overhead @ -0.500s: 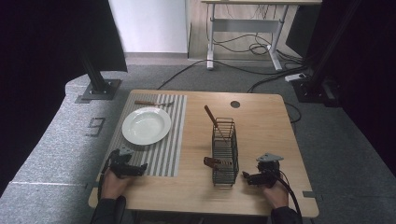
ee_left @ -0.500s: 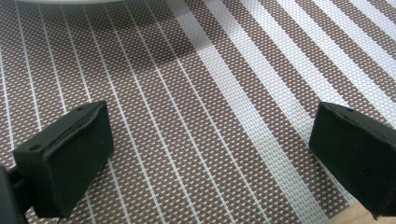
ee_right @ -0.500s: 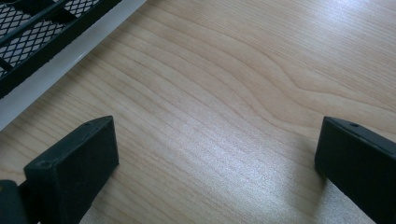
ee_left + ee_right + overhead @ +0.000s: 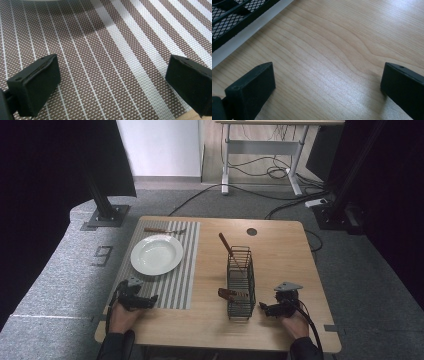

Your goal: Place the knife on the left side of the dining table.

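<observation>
I see L gripper (image 4: 150,300) left of black wire basket (image 4: 240,282), R gripper (image 4: 264,309) right; both jaws wide, holding nothing.

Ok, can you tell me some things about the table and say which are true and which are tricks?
1. The white plate sits on the striped placemat. True.
2. The left gripper is squeezing a fork. False: it is open over the placemat, holding nothing.
3. The black wire basket lies tipped over. False: it stands upright.
4. A brown-handled utensil sticks out of the basket's top. True.
5. The right gripper is open above bare wood. True.
</observation>
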Available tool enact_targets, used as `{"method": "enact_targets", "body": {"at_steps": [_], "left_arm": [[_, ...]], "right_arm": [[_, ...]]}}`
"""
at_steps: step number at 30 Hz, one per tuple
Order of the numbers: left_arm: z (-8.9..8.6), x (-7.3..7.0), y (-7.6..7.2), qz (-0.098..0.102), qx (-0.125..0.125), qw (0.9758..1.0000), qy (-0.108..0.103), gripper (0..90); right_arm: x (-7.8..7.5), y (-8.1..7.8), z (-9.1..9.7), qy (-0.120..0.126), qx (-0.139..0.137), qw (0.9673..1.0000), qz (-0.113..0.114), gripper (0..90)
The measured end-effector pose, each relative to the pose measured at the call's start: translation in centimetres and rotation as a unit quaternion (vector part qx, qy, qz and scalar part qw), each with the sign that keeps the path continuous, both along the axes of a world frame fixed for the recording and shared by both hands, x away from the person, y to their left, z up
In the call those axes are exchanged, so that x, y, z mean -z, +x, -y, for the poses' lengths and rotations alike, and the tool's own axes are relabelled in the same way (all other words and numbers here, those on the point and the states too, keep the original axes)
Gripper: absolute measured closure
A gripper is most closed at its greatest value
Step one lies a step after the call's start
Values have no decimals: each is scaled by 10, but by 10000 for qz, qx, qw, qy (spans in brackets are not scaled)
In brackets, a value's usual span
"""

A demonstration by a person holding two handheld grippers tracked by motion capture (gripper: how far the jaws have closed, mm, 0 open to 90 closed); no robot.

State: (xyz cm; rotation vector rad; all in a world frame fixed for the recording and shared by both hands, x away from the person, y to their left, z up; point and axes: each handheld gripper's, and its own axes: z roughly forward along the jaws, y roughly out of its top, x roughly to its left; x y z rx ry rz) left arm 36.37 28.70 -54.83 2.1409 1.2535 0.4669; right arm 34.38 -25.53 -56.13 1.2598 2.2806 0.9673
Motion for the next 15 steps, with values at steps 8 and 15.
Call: {"method": "enact_targets", "body": {"at_steps": [8, 15], "left_arm": [[1, -1, 0, -18, -46, 10000, 10, 0], [4, -8, -3, 105, -31, 9998, -139, 0]], "right_arm": [[0, -3, -1, 2, 134, 9999, -1, 0], [0, -5, -1, 6, 211, 9998, -6, 0]]}}
